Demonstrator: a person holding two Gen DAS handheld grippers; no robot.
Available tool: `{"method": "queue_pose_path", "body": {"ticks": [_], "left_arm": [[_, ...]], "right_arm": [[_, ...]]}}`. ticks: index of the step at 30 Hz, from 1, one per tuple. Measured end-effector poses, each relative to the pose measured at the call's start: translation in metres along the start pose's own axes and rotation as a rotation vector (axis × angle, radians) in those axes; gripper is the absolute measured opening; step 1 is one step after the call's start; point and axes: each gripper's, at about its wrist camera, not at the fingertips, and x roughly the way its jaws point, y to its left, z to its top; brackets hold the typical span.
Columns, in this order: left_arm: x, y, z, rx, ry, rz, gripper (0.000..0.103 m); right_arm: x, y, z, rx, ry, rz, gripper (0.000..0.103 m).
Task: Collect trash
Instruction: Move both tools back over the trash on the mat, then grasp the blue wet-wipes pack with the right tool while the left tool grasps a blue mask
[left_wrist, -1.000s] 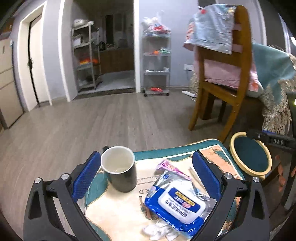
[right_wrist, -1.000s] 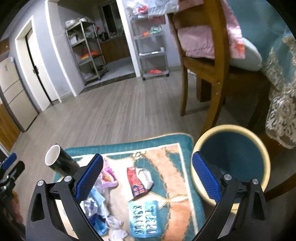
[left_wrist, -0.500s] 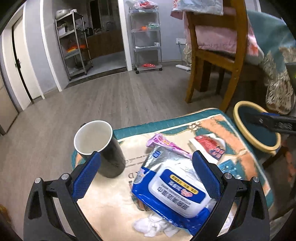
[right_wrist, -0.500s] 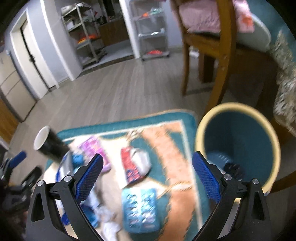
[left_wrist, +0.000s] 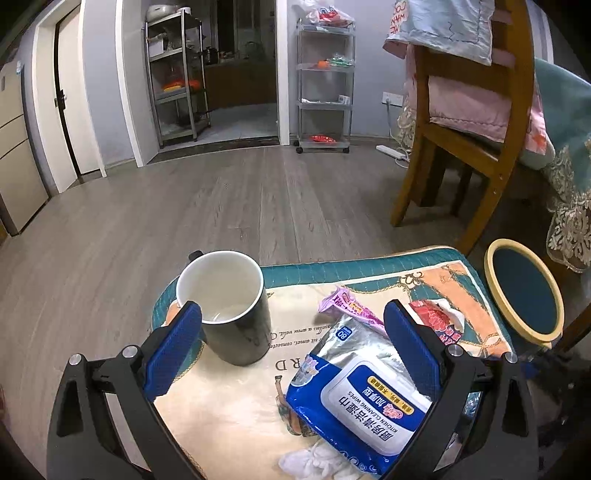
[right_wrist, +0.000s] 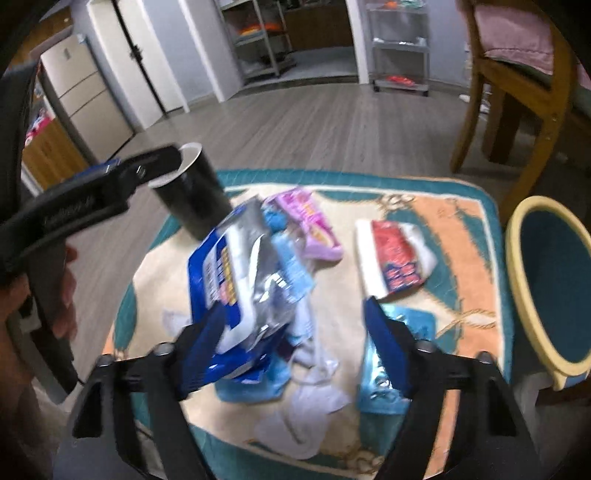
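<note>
1. Both grippers stand wide apart at the jaws, gripping nothing: the left gripper (left_wrist: 291, 347) frames the black mug (left_wrist: 232, 306) and the wet-wipes pack (left_wrist: 354, 398); the right gripper (right_wrist: 295, 339) hangs over the litter.
2. Trash lies on the patterned table cover (right_wrist: 458, 229): a pink wrapper (right_wrist: 314, 225), a red-and-white packet (right_wrist: 395, 258), a light blue blister pack (right_wrist: 384, 373), crumpled white tissue (right_wrist: 303, 417).
3. Just beside the table's right edge stands the yellow-rimmed bin (right_wrist: 517, 266).
4. A wooden chair (left_wrist: 480, 147) stands behind the table.
</note>
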Motion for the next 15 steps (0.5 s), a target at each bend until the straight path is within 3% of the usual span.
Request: {"method": "queue_pose_path", "body": {"ticks": [5,7,8,11,15], "left_arm": [[-0.002,0.002,0.001,-0.01,-0.008,-0.01,0.097],[-0.004,0.0,0.002,-0.006,-0.012,-0.015,0.097],[-0.005,-0.001,0.002,-0.002,-0.016,-0.017,0.097],[-0.008,-0.004,0.003,0.015,-0.03,-0.017,0.097],[-0.013,-0.004,0.005,0.016,-0.042,-0.022,0.097]], "right_arm": [[0.009,0.004,-0.007,0.02,0.053,0.019,0.05],[0.012,0.004,-0.008,0.033,0.07,0.032,0.039],[0.012,0.003,-0.009,0.036,0.075,0.035,0.028],[0.004,0.0,-0.005,0.07,0.048,0.068,0.014],[-0.015,-0.001,0.005,0.066,-0.022,0.069,0.009]]}}
